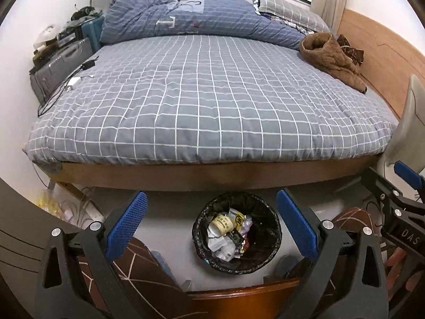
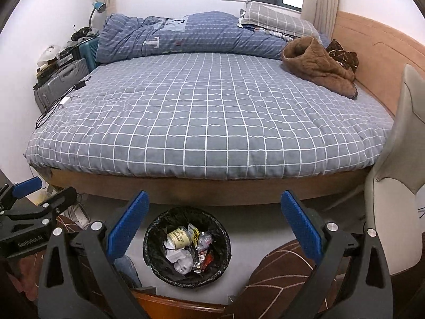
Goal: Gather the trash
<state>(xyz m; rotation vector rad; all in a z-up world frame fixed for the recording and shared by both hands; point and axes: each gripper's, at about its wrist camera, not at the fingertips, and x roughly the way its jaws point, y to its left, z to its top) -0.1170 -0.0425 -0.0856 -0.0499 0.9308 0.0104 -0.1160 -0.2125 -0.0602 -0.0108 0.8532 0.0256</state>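
A round bin (image 1: 209, 255) lined with a black bag stands on the pale floor in front of the bed; it also shows in the right wrist view (image 2: 159, 265). It holds trash (image 1: 228, 234): a cream paper cup (image 2: 178, 238), wrappers and crumpled paper. My left gripper (image 1: 211, 226) is open and empty, held above the bin with its blue pads (image 1: 127, 223) wide apart. My right gripper (image 2: 212, 226) is open and empty too, above and just right of the bin.
A wide bed with a grey checked cover (image 2: 207, 117) fills the room ahead. On it lie a blue quilt (image 2: 186, 34), a brown jacket (image 2: 316, 66) and charger cables (image 2: 63, 101). A pale chair (image 2: 398, 186) stands at right. Suitcases (image 2: 58, 82) stand at left. A wooden edge (image 1: 239, 300) lies below.
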